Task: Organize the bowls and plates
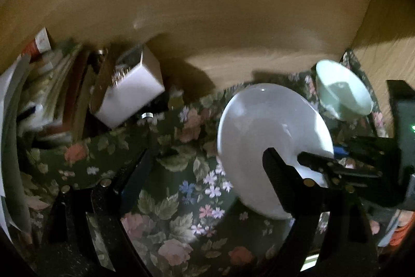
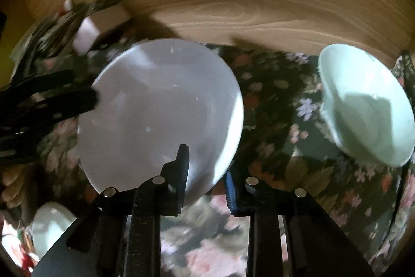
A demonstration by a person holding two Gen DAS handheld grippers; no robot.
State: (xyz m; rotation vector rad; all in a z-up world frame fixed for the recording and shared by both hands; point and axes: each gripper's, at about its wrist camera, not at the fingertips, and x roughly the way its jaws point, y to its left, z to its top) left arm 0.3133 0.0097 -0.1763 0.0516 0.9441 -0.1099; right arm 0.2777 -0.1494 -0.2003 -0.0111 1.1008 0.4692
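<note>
A white plate point(image 2: 160, 110) is held tilted above the floral tablecloth point(image 2: 269, 105). My right gripper point(image 2: 207, 173) is shut on its near rim, one finger over the plate, the other under it. In the left wrist view the same plate point(image 1: 264, 131) sits right of centre, with the right gripper point(image 1: 319, 165) clamping its right edge. My left gripper point(image 1: 210, 162) is open and empty, its right finger point(image 1: 280, 173) in front of the plate; it also shows in the right wrist view point(image 2: 72, 100) at the plate's left rim. A pale green bowl point(image 2: 363, 105) stands on the cloth to the right and shows in the left wrist view too point(image 1: 342, 90).
A wooden wall point(image 1: 233, 17) runs behind the table. A white box point(image 1: 132, 92) and a stack of books and papers point(image 1: 52, 95) lie at the back left. Another pale bowl point(image 2: 49, 227) shows at the lower left of the right wrist view.
</note>
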